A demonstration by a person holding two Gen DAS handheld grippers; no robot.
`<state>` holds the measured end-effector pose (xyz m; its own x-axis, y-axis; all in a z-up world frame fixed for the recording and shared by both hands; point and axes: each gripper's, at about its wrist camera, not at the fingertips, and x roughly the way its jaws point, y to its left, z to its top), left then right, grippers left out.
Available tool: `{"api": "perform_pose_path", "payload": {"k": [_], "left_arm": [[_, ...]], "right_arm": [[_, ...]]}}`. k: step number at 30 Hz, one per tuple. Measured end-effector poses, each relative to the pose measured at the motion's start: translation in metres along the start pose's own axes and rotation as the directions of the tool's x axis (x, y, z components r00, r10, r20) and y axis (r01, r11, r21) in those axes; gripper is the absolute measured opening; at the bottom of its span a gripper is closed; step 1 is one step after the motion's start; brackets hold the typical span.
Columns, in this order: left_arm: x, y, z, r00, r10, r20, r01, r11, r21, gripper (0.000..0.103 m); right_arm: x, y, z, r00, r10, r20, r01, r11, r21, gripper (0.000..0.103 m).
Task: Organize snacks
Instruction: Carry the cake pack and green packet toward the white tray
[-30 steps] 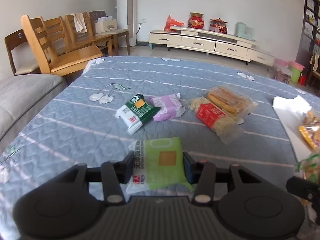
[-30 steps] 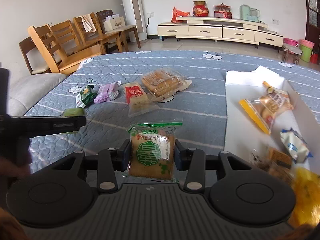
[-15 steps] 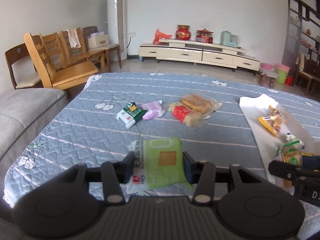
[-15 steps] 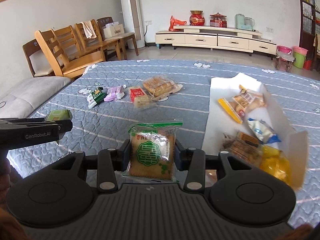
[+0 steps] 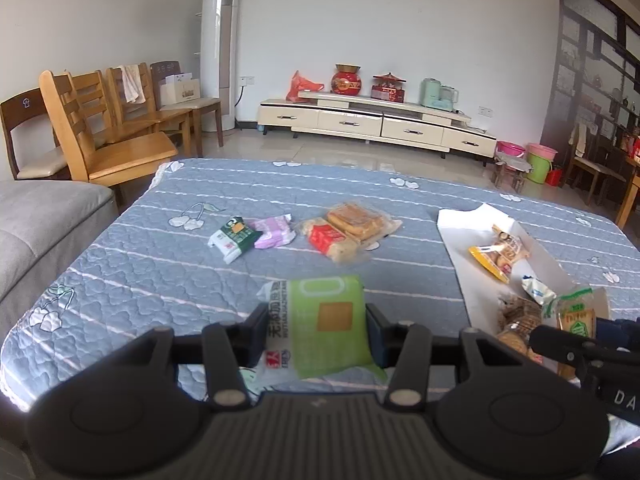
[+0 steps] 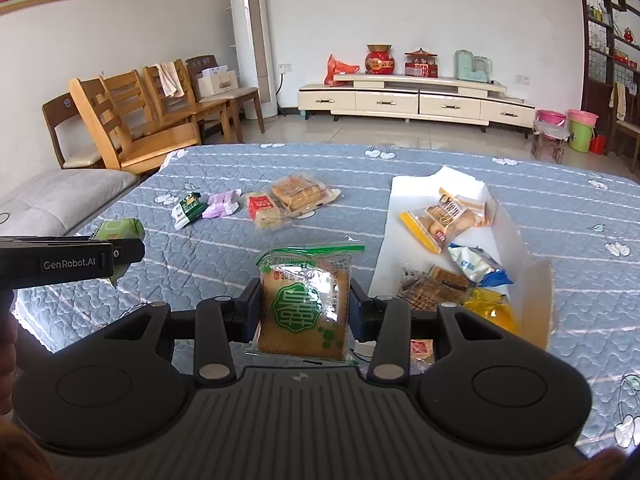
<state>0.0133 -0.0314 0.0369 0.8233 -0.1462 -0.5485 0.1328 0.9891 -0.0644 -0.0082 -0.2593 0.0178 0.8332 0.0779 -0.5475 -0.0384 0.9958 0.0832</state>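
Observation:
My left gripper (image 5: pixel 316 326) is shut on a light green snack packet (image 5: pixel 320 324) and holds it above the blue quilted table (image 5: pixel 160 264). My right gripper (image 6: pixel 306 308) is shut on a clear biscuit packet with a green emblem (image 6: pixel 304 304), held beside the white box (image 6: pixel 416 216). The box holds several snacks, among them a yellow cookie bag (image 6: pixel 444 218) and a blue-white packet (image 6: pixel 478 266). On the table lie a dark green packet (image 5: pixel 234 238), a purple packet (image 5: pixel 272 232), a red-label packet (image 5: pixel 330 240) and a clear pastry pack (image 5: pixel 356 220).
Wooden chairs (image 5: pixel 100 132) and a grey sofa (image 5: pixel 36 216) stand left of the table. A cream TV cabinet (image 5: pixel 376 120) stands against the far wall. The left gripper shows at the left of the right wrist view (image 6: pixel 116 236).
Both grippers have risen and pulled back from the table with their packets held. The white box now shows more fully on the right.

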Motion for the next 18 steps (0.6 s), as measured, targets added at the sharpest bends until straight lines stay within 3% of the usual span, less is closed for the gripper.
{"api": "perform_pose_path", "payload": {"k": [18], "left_arm": [[-0.008,-0.026,0.001,0.998,-0.057,0.009,0.057,0.998,0.036,0.048]], "right_arm": [[-0.015,-0.010,-0.002,0.999,-0.040,0.026,0.040,0.999,0.002,0.052]]}}
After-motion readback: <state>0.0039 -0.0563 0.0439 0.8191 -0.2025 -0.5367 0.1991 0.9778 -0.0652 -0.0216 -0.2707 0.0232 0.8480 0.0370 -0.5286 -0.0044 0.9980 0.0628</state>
